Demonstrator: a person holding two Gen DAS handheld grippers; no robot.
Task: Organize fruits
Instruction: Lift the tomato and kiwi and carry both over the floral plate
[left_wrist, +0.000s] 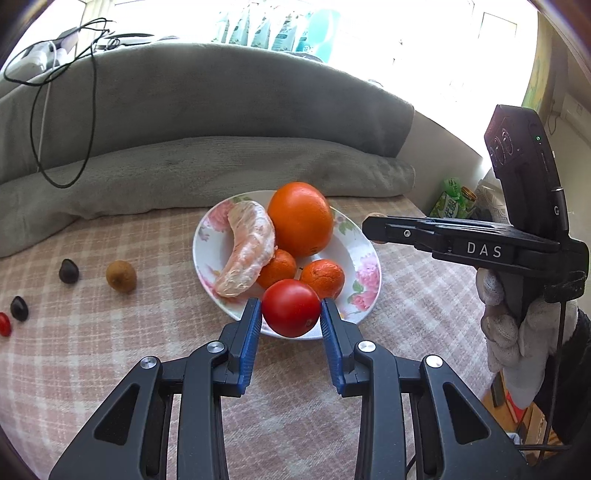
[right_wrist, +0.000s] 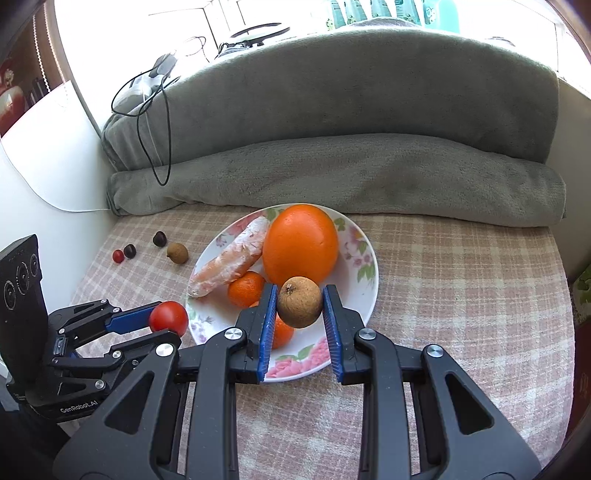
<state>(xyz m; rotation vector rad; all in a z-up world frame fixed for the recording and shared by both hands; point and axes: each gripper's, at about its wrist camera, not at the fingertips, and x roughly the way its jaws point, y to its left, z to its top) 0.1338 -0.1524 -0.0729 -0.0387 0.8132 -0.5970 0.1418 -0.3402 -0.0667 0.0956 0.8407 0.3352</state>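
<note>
The checked pink cloth (right_wrist: 443, 280) covered the table, and the flowered plate (right_wrist: 364, 254) sat in the middle of it. On the plate lay a big orange (right_wrist: 301, 247), a peeled pomelo piece (right_wrist: 232, 264) leaning on the orange's side, and two small tangerines (left_wrist: 322, 277) at the front.

The left gripper (left_wrist: 291, 317) held a red tomato (left_wrist: 291, 307) tight between its blue pads (left_wrist: 249, 343), right over the plate's near rim. The right gripper (right_wrist: 300, 314) held a small brown fruit (right_wrist: 299, 301), maybe a longan, between its narrow fingers, over the front of the plate.

Both fruits looked ready to go down, so the job seemed close to the drop. To do it well, each gripper should have gone low first, so the fruit did not fall and bounce. The tomato was soft, so it needed a gentle squeeze and a slow let-go. It was round too, and could roll off the rim, so a spot next to the tangerines seemed safer. The brown fruit would fit in a bare gap by the orange.

Four little fruits waited on the cloth to the left: another brown fruit (left_wrist: 121, 276), two dark ones (left_wrist: 68, 270), and a tiny red one (left_wrist: 4, 324).
</note>
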